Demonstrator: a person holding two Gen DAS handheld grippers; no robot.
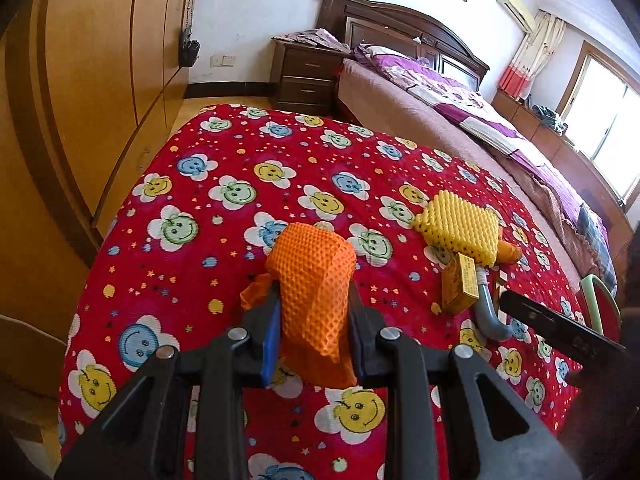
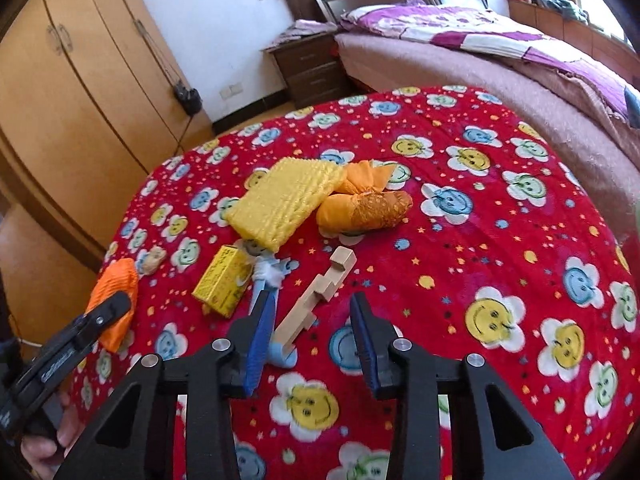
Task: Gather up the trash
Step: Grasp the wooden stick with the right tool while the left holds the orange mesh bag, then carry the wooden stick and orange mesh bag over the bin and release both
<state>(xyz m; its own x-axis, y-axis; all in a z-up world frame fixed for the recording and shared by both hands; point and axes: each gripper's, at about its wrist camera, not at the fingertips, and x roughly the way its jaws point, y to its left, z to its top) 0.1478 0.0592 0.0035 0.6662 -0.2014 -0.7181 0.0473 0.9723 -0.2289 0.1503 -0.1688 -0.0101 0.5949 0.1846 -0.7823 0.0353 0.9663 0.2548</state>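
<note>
Two blue-padded fingers of the left gripper (image 1: pixel 314 312) are closed against an orange foam net (image 1: pixel 316 292), pinching it on both sides so that it bulges up between them and hangs down toward the camera — it is held above the red smiley-flower blanket (image 1: pixel 208 184). Just to its right on the blanket lie a yellow foam net (image 1: pixel 456 226), a small yellow box (image 1: pixel 460 284) propped against it, and a grey curved handle (image 1: pixel 490 312) beside the box. The right gripper (image 2: pixel 314 318) has its jaws spread wide with nothing between the pads; it hovers over a pale wooden block piece (image 2: pixel 316 296), which lies on the blanket between and just beyond the fingertips, apart from both pads. Near the left fingertip sits a blue-handled item with a white tuft (image 2: pixel 266 276), touching the yellow box. Farther out, the yellow foam net overlaps an orange wrapped bundle (image 2: pixel 366 208). Beyond the blanket's edge stand a wooden wardrobe (image 2: pixel 80 92), a dark nightstand (image 2: pixel 312 68) and a bed with purple bedding (image 2: pixel 480 28).
</note>
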